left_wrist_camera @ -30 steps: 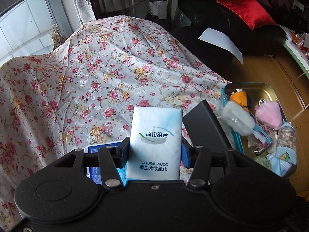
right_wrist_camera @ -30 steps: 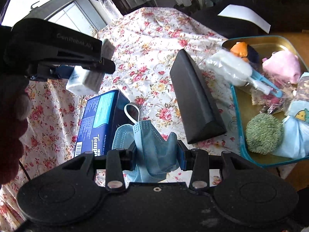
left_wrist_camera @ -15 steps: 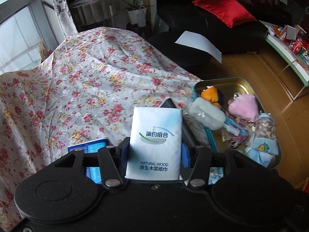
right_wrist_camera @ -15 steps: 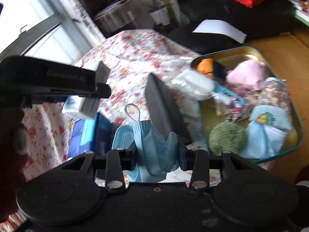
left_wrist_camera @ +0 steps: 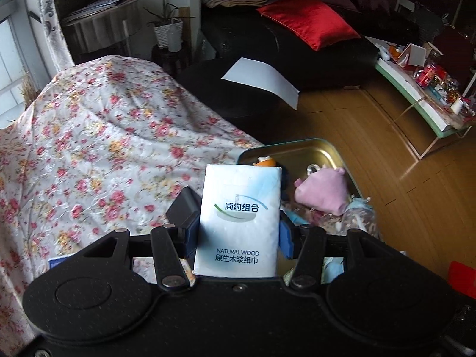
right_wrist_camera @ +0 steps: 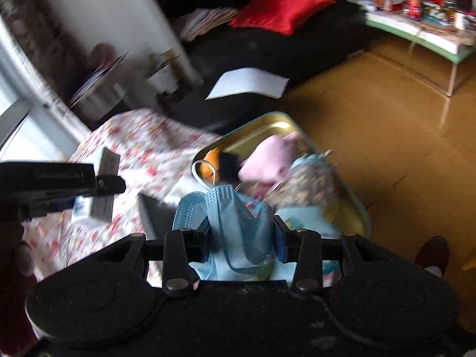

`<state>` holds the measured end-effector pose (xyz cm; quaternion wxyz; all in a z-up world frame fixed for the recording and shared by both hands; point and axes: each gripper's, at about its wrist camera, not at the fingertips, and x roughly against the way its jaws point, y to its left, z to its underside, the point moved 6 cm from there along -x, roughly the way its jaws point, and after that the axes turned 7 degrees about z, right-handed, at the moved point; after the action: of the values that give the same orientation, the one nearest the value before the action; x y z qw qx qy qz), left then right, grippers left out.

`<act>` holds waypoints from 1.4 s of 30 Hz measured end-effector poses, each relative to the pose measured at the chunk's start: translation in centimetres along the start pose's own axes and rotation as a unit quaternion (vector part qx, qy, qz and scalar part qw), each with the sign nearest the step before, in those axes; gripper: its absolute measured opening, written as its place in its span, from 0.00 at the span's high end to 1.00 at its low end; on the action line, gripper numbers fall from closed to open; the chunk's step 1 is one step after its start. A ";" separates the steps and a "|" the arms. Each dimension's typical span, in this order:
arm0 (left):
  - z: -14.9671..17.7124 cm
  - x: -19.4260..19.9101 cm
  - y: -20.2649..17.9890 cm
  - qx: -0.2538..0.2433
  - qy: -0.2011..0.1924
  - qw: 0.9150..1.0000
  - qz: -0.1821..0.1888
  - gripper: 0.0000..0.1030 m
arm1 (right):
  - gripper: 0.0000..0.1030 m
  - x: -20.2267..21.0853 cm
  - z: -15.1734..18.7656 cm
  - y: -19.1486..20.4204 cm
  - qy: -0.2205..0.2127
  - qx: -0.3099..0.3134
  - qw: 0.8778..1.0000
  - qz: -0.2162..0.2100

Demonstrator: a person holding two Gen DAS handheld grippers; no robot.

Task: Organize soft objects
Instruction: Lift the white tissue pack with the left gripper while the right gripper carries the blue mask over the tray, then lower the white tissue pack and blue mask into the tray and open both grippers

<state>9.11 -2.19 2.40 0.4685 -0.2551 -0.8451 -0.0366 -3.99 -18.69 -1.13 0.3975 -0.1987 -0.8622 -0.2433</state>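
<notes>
My left gripper (left_wrist_camera: 238,232) is shut on a white tissue pack (left_wrist_camera: 239,217), held upright in front of the metal tin (left_wrist_camera: 300,145). The tin holds a pink plush pig (left_wrist_camera: 322,192) and several other soft items. My right gripper (right_wrist_camera: 239,238) is shut on a blue face mask (right_wrist_camera: 235,226) above the near part of the same tin (right_wrist_camera: 267,126), where the pink plush (right_wrist_camera: 267,160) also shows. The left gripper (right_wrist_camera: 98,184) with the tissue pack appears at the left of the blurred right wrist view.
The tin rests at the edge of a floral-covered table (left_wrist_camera: 104,154). A black wedge-shaped case (left_wrist_camera: 184,205) lies beside the tin. A black sofa with a red cushion (left_wrist_camera: 309,19) and a white sheet (left_wrist_camera: 261,80) stand behind; wooden floor lies to the right.
Both grippers have swung right toward the tin, each still holding its item. The right wrist view is now motion-blurred and the mask is over the tin.
</notes>
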 end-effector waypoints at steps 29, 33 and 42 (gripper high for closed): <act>-6.9 -14.8 -7.4 -0.042 0.067 0.996 0.028 0.51 | 0.61 -5.6 -4.1 -2.5 0.036 -0.097 0.993 0.064; -6.8 -16.0 -7.5 -0.038 0.080 0.996 0.029 0.51 | 0.61 -6.1 -4.0 -2.3 0.047 -0.096 0.992 0.067; -6.8 -16.4 -7.4 -0.043 0.088 0.995 0.036 0.43 | 0.42 -5.9 -4.3 -1.8 0.032 -0.092 0.993 0.062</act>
<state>17.99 -17.15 -5.76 0.5309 -0.3010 -0.7883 -0.0781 1.11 -23.47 -3.80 0.4189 -0.2800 -0.8089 -0.3030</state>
